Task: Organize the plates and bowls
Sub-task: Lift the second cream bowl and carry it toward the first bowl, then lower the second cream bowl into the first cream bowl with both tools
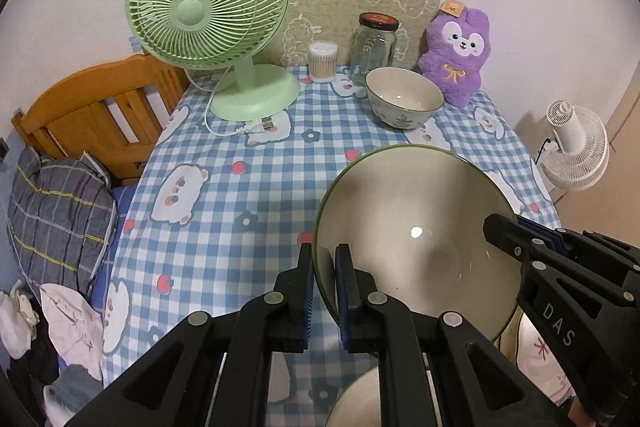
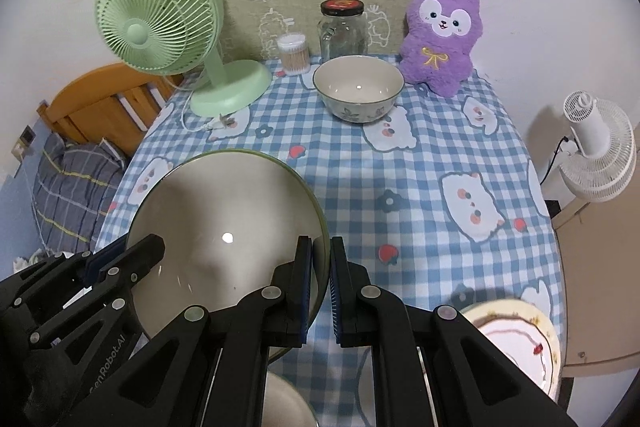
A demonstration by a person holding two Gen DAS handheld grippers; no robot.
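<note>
A large green-rimmed bowl [image 1: 416, 239] is held above the checked tablecloth by both grippers. My left gripper [image 1: 325, 267] is shut on its left rim. My right gripper [image 2: 320, 263] is shut on its right rim; the bowl also shows in the right wrist view [image 2: 224, 227]. A smaller floral bowl [image 1: 404, 101] stands upright at the back of the table, also in the right wrist view [image 2: 358, 87]. Another bowl's rim [image 1: 356, 403] shows below the held bowl. A plate [image 2: 520, 339] with a yellow edge lies at the near right.
A green desk fan [image 1: 208, 11] stands at the back left with its cord on the cloth. A cotton swab box [image 1: 322, 61], a glass jar [image 1: 374, 43] and a purple plush toy [image 1: 456, 55] line the wall. A white fan [image 2: 596, 147] stands off the table's right edge.
</note>
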